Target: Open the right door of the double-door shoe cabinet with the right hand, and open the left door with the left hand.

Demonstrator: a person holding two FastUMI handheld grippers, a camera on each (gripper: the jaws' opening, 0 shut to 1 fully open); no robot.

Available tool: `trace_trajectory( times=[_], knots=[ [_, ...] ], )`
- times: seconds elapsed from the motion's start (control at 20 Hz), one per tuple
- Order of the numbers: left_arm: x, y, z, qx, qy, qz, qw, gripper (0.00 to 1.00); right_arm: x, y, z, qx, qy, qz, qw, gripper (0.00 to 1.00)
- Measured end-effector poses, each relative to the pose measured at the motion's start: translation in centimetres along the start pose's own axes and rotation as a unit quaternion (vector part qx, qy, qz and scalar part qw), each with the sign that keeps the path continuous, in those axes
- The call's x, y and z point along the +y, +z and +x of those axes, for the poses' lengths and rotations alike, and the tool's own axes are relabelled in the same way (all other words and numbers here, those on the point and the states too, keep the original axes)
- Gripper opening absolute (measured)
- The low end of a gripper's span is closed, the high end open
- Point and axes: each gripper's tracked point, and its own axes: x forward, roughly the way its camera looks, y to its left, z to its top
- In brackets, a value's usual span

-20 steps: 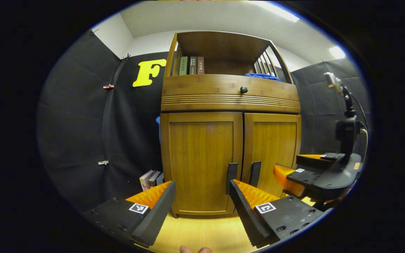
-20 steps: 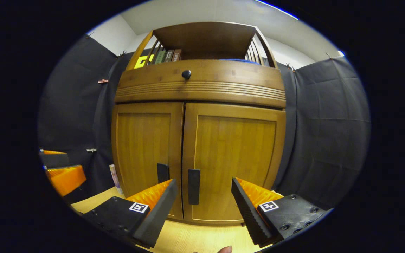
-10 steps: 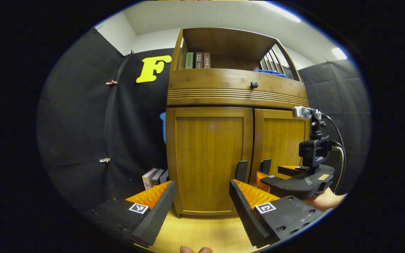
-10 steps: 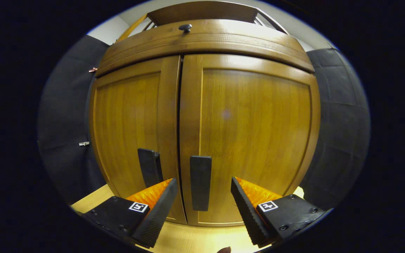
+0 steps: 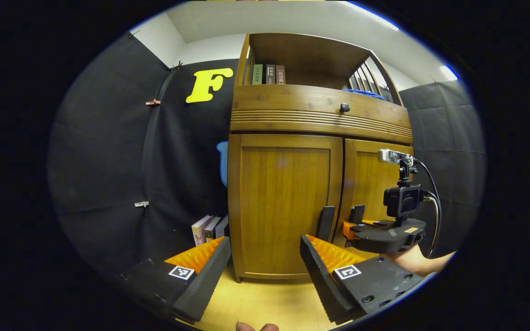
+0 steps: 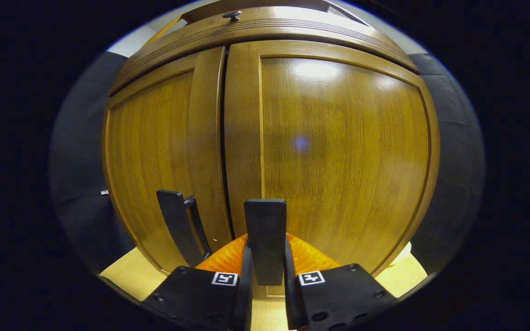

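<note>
The wooden shoe cabinet has two closed doors. In the right gripper view the right door (image 6: pixel 343 151) is very close, and my right gripper (image 6: pixel 266 271) is shut on its dark upright handle (image 6: pixel 265 239), both fingers pressing its sides. The left door's handle (image 6: pixel 180 227) stands just to the left. In the left gripper view my left gripper (image 5: pixel 265 266) hangs open a short way in front of the left door (image 5: pixel 283 202), whose handle (image 5: pixel 325 223) is just beyond its right finger. The right gripper (image 5: pixel 387 234), with a hand behind it, is at the right door's handle (image 5: pixel 356 214).
Above the doors runs a drawer with a round dark knob (image 5: pixel 344 107), and over it an open shelf with books (image 5: pixel 268 74) and a blue cloth (image 5: pixel 361 92). More books (image 5: pixel 209 228) stand on the wooden floor (image 5: pixel 265 303) left of the cabinet.
My right gripper moved in to the right door and shut on its handle. My left gripper drifted slightly, staying open in front of the left door.
</note>
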Motion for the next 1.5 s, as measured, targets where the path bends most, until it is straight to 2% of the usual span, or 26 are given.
trace_trajectory(
  times=[0.05, 0.2, 0.4, 0.55, 0.9, 0.95, 1.0, 1.4, 1.5],
  knots=[
    [-0.1, 0.0, -0.3, 0.0, 0.0, 0.0, 1.0, 0.94, 0.1, -0.2, -0.2, 0.003, 0.003, 0.002, 1.0, 0.27],
    [-0.3, 0.4, -0.8, -0.005, -0.001, 0.004, 1.0, 0.93, 0.1, -0.3, -1.9, 0.012, 0.021, 0.001, 1.0, 0.27],
    [-0.9, 0.4, -1.5, -0.007, -0.005, 0.009, 1.0, 0.94, -1.0, -1.1, -6.7, 0.014, 0.05, 0.009, 0.999, 0.26],
    [-1.7, 0.4, -2.0, -0.007, -0.011, 0.003, 1.0, 0.94, -2.0, -1.5, -9.9, 0.017, 0.054, 0.019, 0.998, 0.26],
    [-4.4, 0.1, -2.8, -0.004, -0.034, 0.004, 0.999, 0.94, -6.0, -1.9, -15.3, 0.019, 0.025, 0.028, 0.999, 0.26],
    [-4.9, 0.0, -2.9, -0.003, -0.039, 0.001, 0.999, 0.94, -6.7, -2.0, -16.0, 0.021, 0.02, 0.028, 0.999, 0.23],
    [-5.3, 0.2, -3.0, -0.004, -0.042, -0.001, 0.999, 0.94, -7.4, -2.1, -16.6, 0.023, 0.015, 0.029, 0.999, 0.26],
    [-8.0, 0.2, -2.5, -0.006, -0.07, 0.002, 0.998, 0.93, -13.1, -1.7, -21.1, 0.031, -0.039, 0.046, 0.998, 0.25],
    [-8.7, 0.1, -2.3, -0.004, -0.076, -0.001, 0.997, 0.94, -14.5, -1.5, -21.9, 0.027, -0.051, 0.034, 0.998, 0.25]
  ],
)
